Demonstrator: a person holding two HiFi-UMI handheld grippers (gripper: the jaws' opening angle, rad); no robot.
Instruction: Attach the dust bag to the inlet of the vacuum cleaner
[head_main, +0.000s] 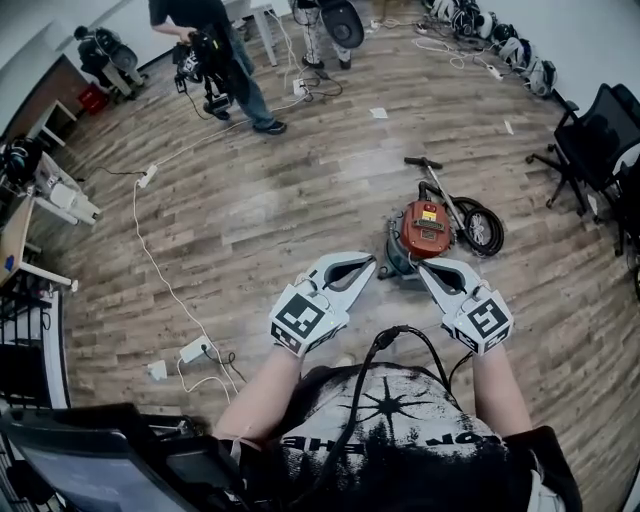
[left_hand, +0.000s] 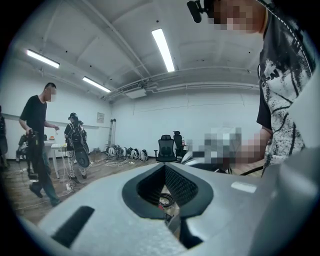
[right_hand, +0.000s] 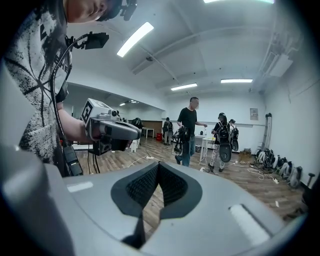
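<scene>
- The left gripper (head_main: 366, 264) is hovering with its jaws pressed together, gripping nothing.
- The right gripper (head_main: 424, 268) is hovering beside it, jaws likewise closed and empty, and the two tips are pointing toward each other without touching.
- The vacuum cleaner (head_main: 425, 228), red-topped on a grey base, is sitting on the wooden floor (head_main: 280, 200) just beyond both tips.
- A white power strip (head_main: 192, 349) is lying toward the floor's left edge.
- A black office chair (head_main: 590, 140) is standing at the right edge.
</scene>
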